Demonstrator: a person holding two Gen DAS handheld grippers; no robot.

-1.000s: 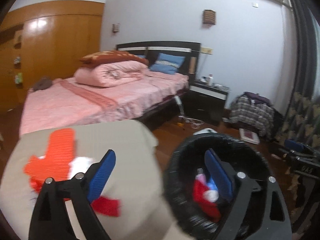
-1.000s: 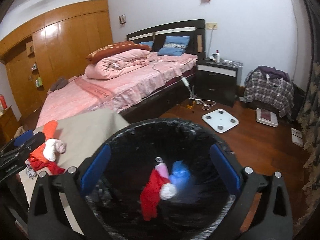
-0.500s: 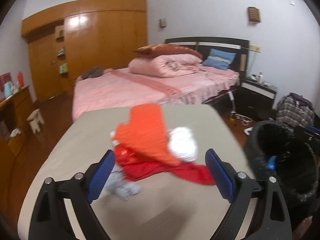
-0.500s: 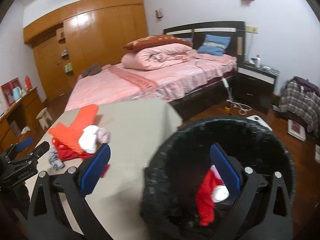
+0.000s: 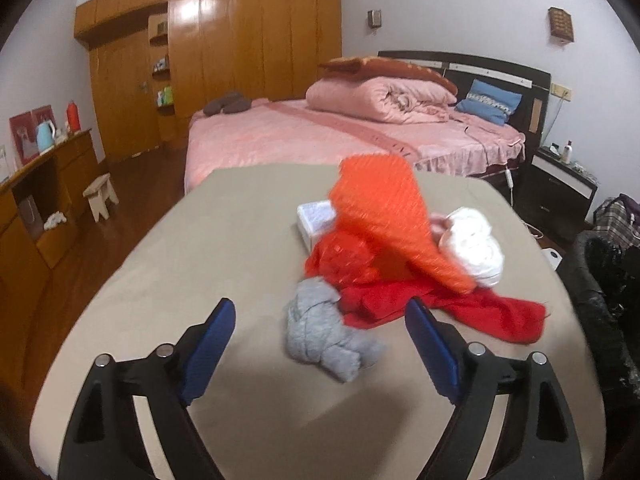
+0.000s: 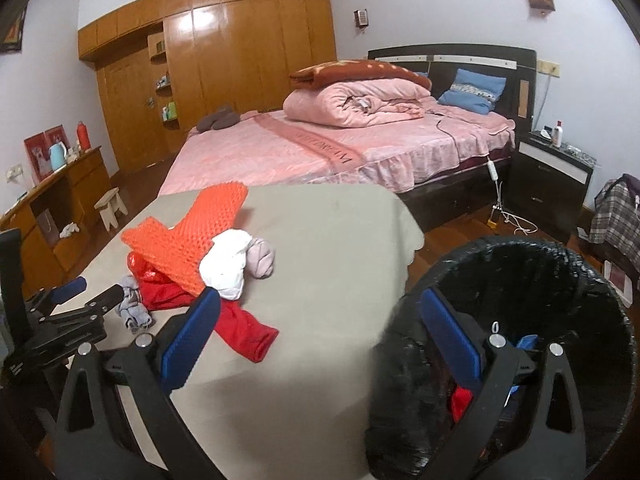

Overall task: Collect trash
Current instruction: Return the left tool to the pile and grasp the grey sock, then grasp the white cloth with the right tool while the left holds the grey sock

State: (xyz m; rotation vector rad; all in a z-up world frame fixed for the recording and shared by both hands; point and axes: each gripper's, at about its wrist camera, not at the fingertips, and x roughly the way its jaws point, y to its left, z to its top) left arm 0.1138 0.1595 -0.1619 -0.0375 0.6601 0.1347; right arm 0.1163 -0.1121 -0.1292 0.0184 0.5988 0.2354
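Trash sits heaped on the counter (image 5: 224,240): a grey rag (image 5: 324,336) lies at twelve o'clock of the left gripper (image 5: 320,346), just ahead between its wide-open, empty jaws, long axis running roughly twelve to six. The right gripper (image 6: 316,334), jaws likewise spread and empty, hangs by the black bin (image 6: 560,264) at four o'clock, farther off. Likely the left takes it.
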